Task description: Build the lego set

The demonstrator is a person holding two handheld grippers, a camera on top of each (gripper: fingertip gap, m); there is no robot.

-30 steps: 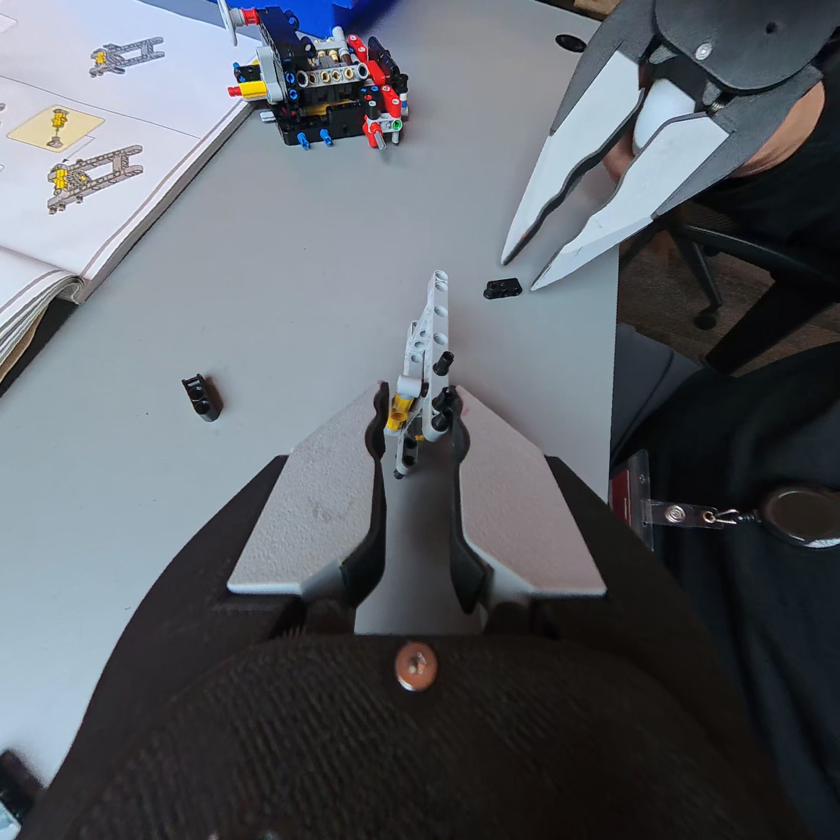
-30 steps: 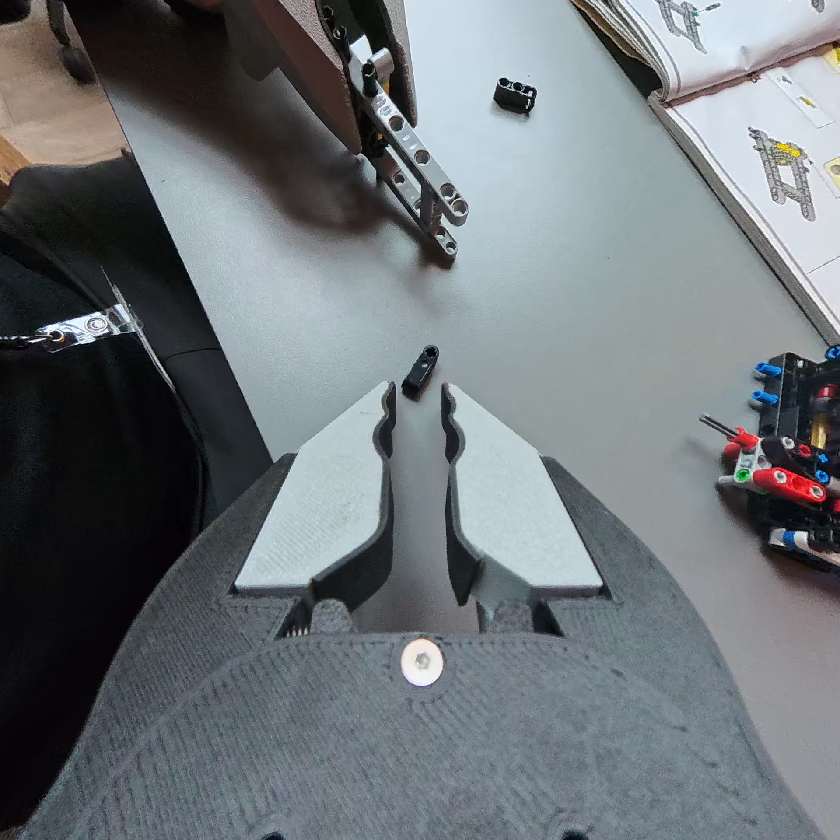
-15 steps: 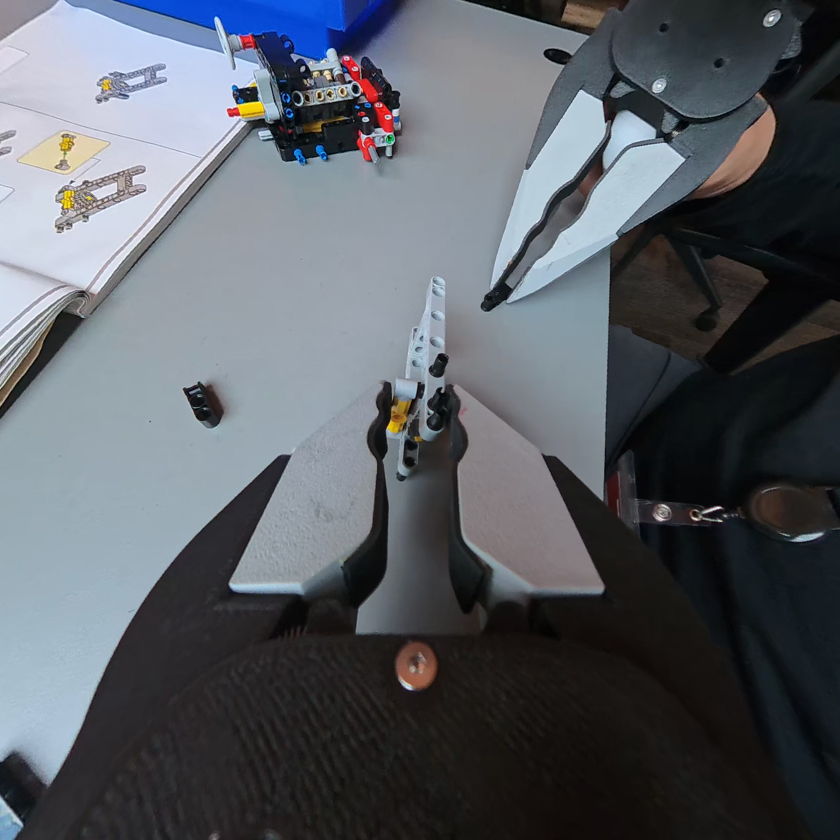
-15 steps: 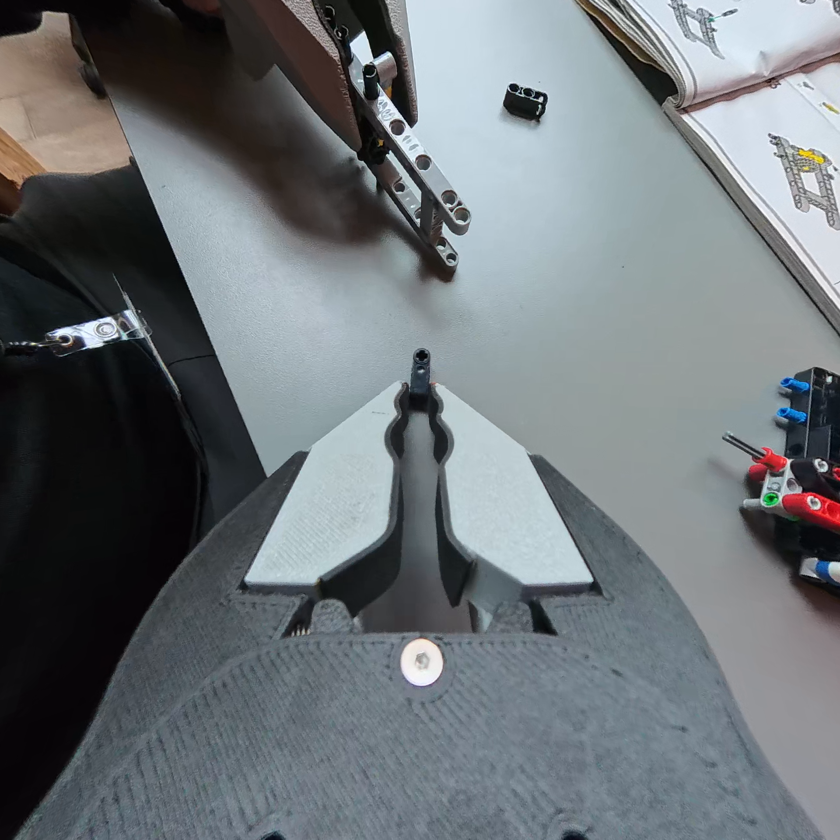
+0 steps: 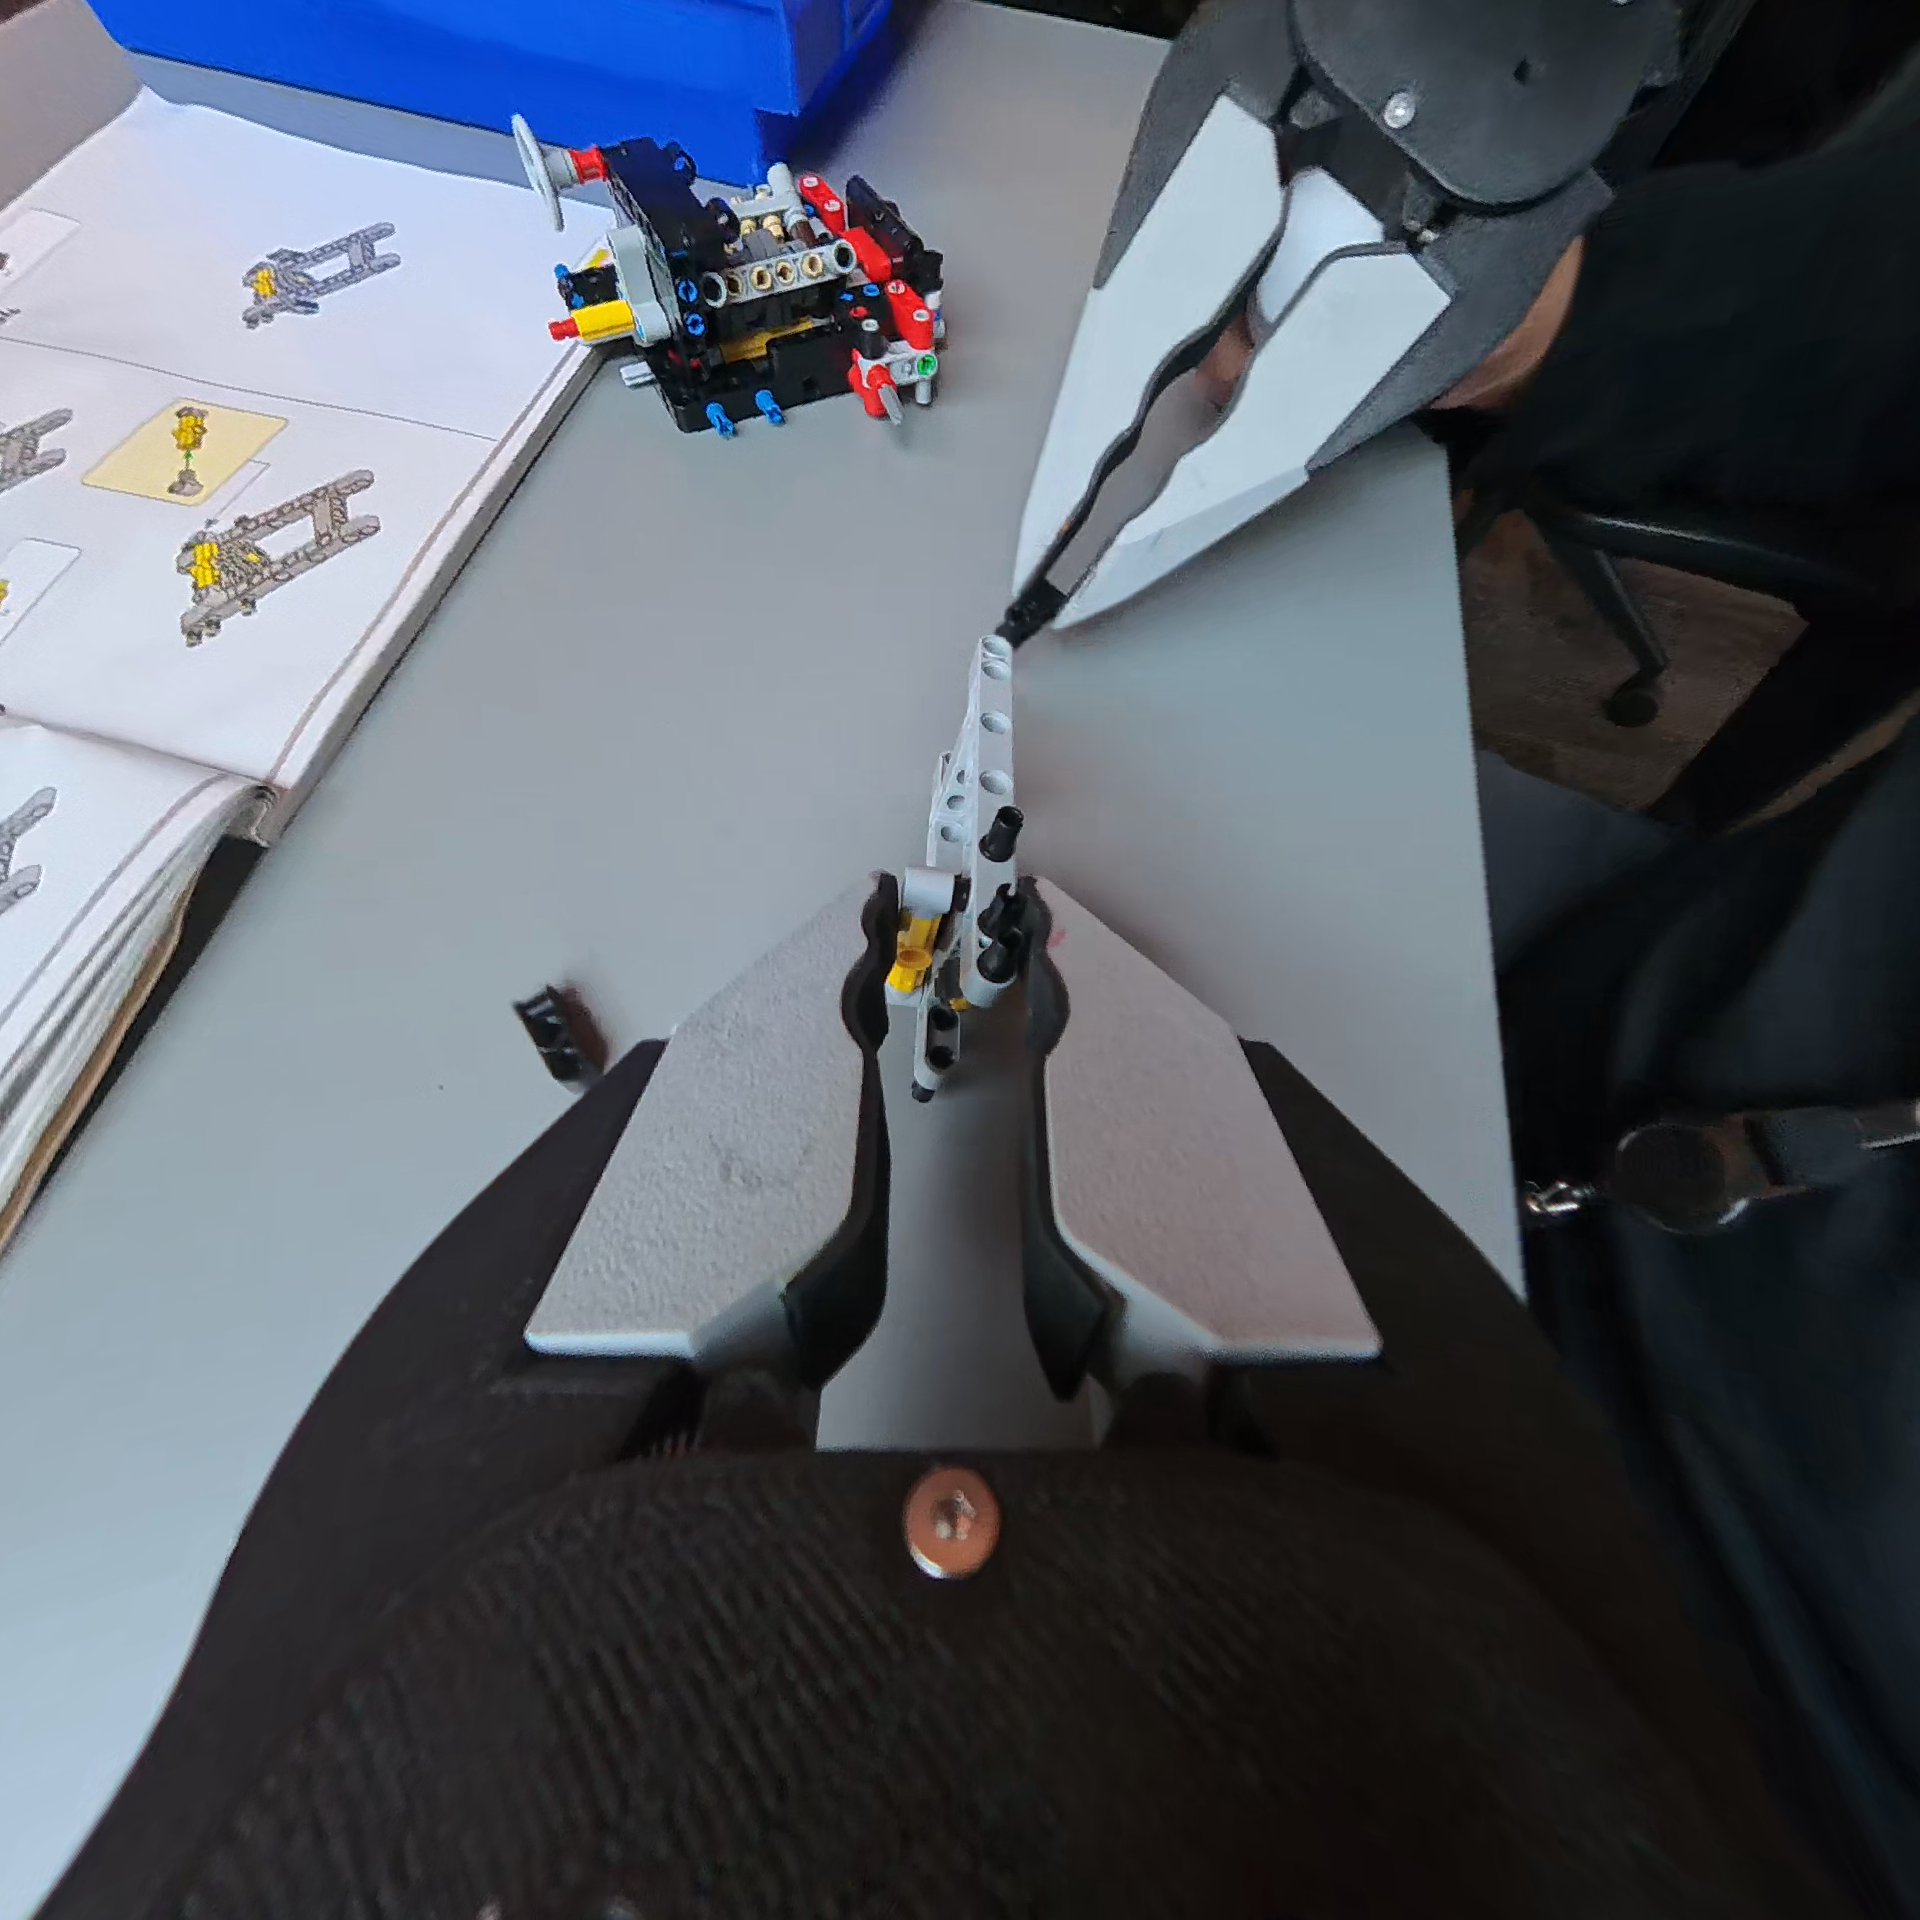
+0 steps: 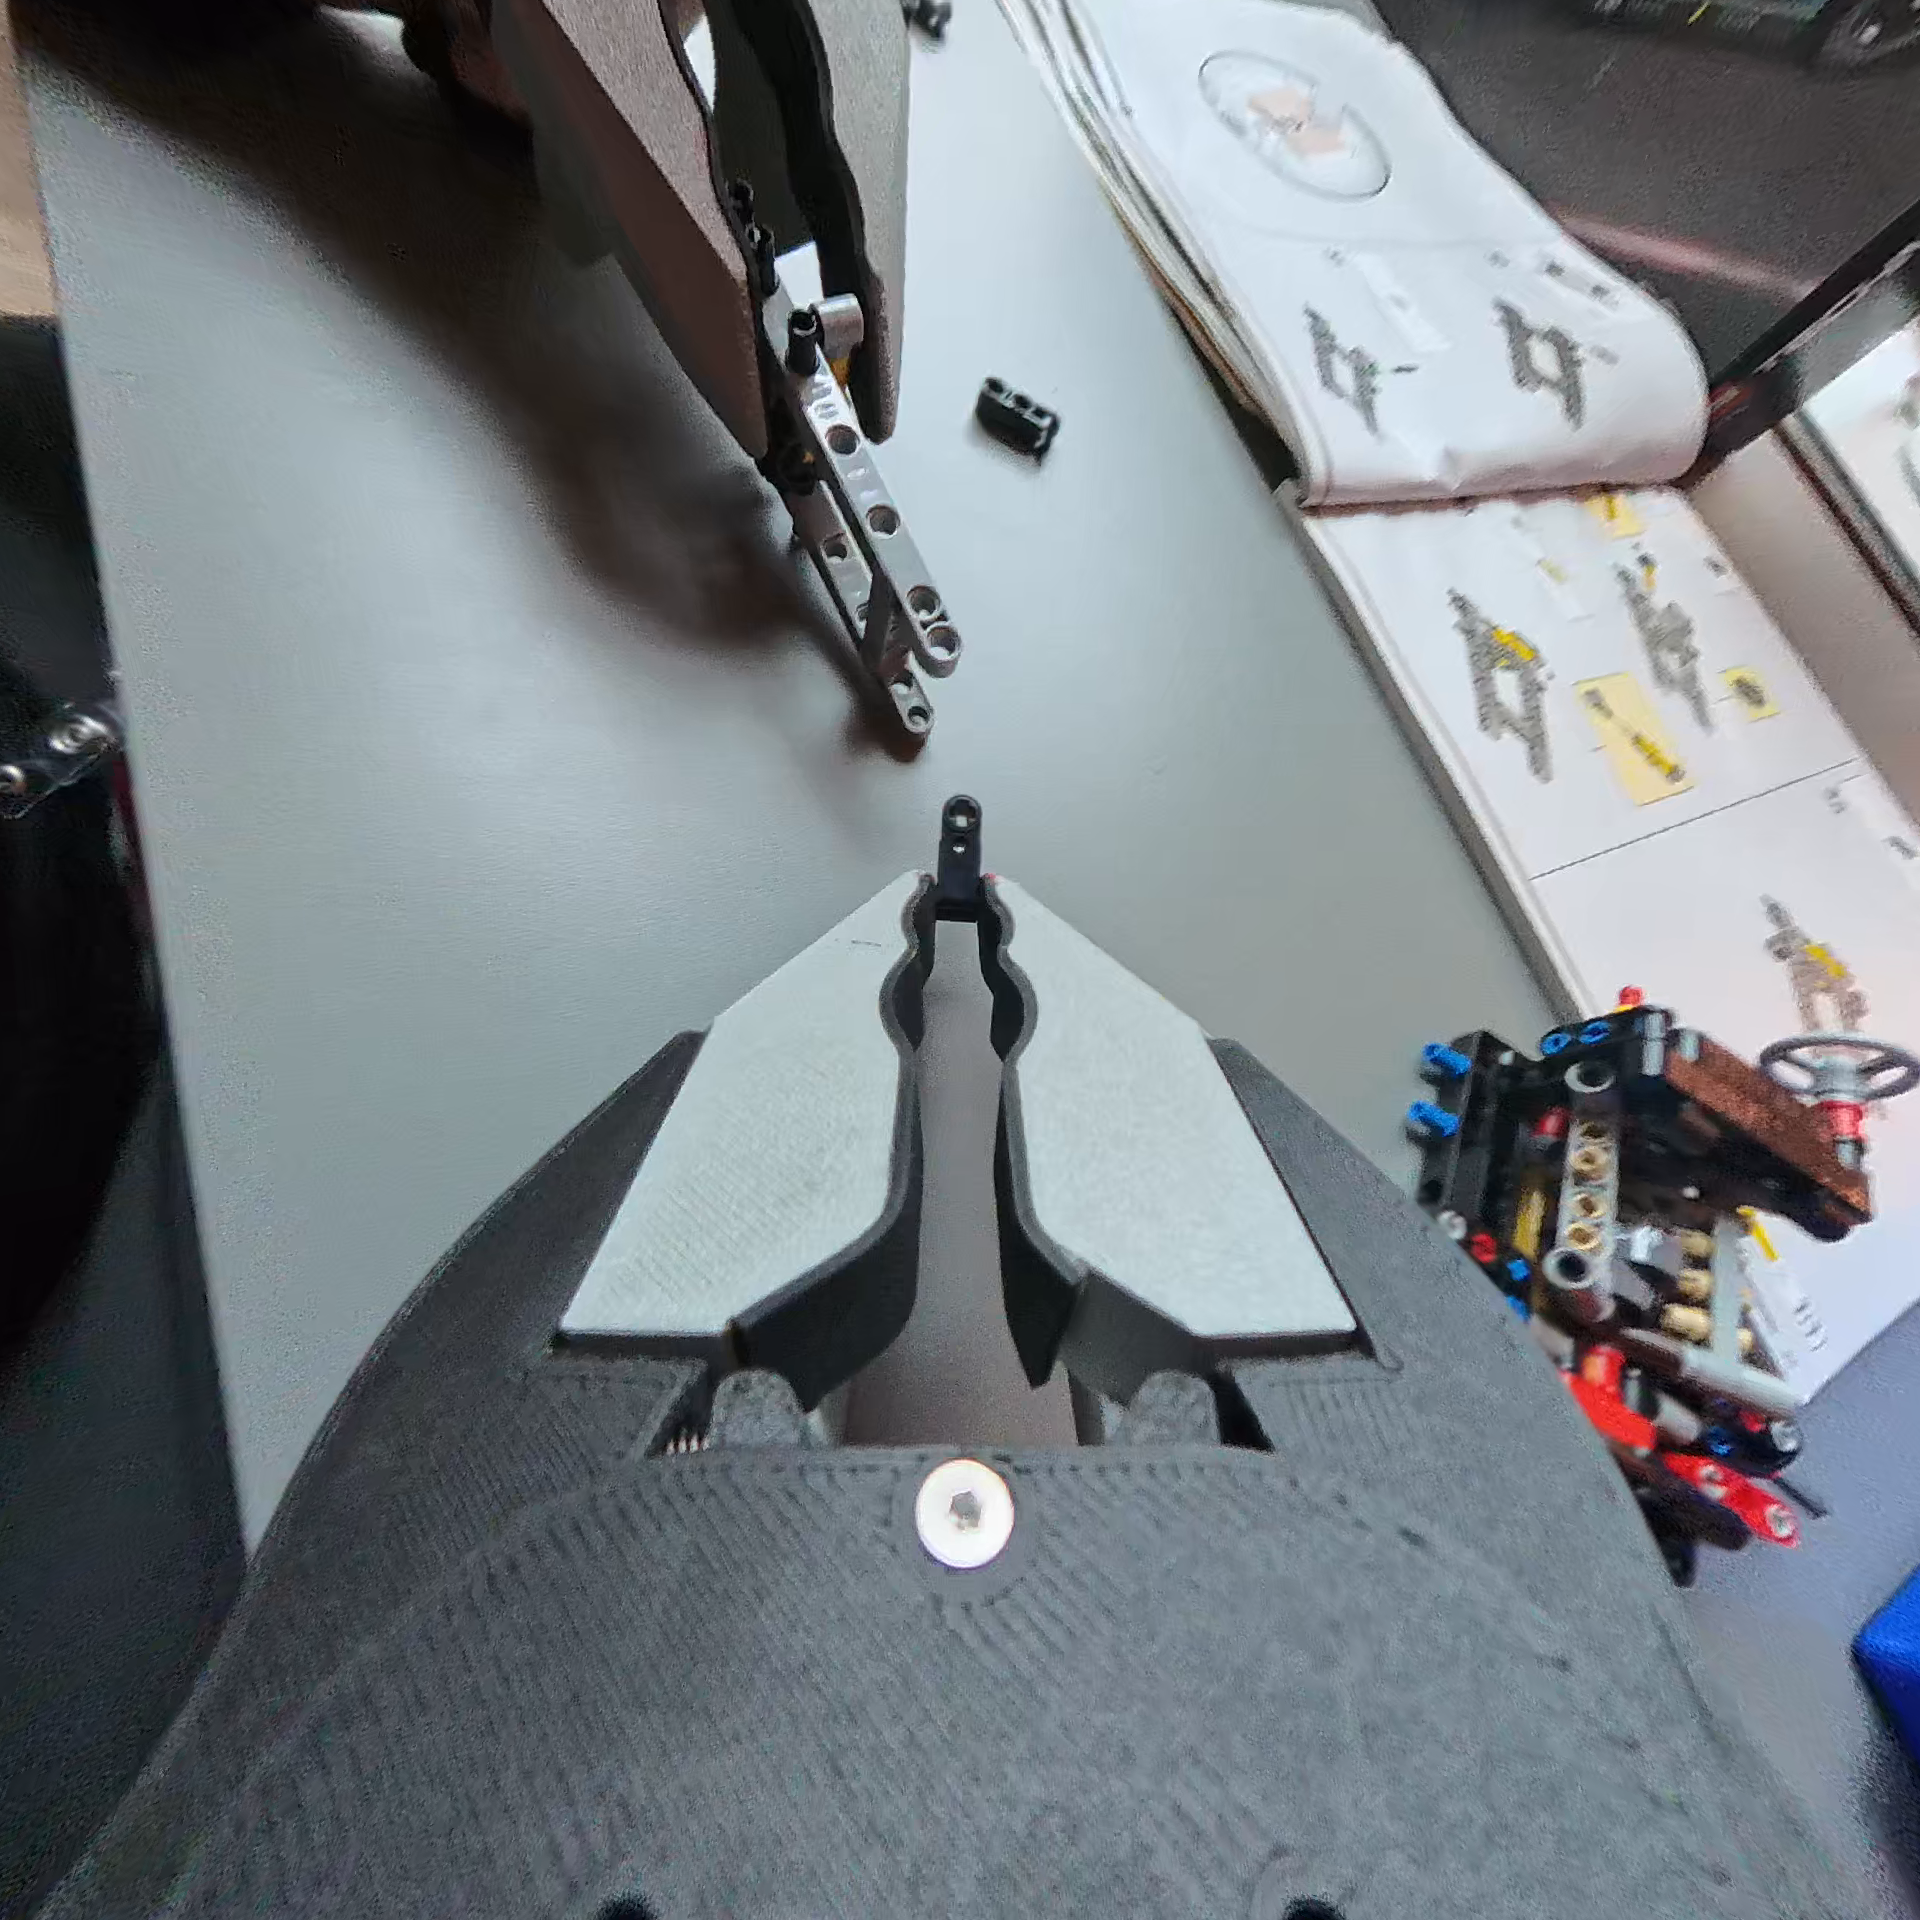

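Note:
My left gripper (image 5: 951, 914) is shut on a light grey beam assembly (image 5: 971, 769) with black pins and a yellow piece; the beams point away over the grey table (image 5: 675, 727). My right gripper (image 6: 958, 891) is shut on a small black connector (image 6: 958, 847), held above the table, its tip just short of the beam ends (image 6: 914, 649). In the left wrist view the right gripper (image 5: 1044, 613) holds the connector (image 5: 1023, 618) right at the far end of the beams. A second black connector (image 5: 556, 1029) lies on the table by my left finger; it also shows in the right wrist view (image 6: 1016, 408).
An open instruction booklet (image 5: 208, 436) lies at the left, seen at the right in the right wrist view (image 6: 1558, 623). A partly built multicoloured model (image 5: 758, 301) stands beyond it, before a blue box (image 5: 468, 52). A person in black sits at the table's right edge (image 5: 1470, 831). One gripper's finger ends stand about 9 centimeters off the other's.
My right gripper shut on the black connector that lay on the table, lifted it and moved it toward the beam ends. My left gripper kept hold of the beam assembly.

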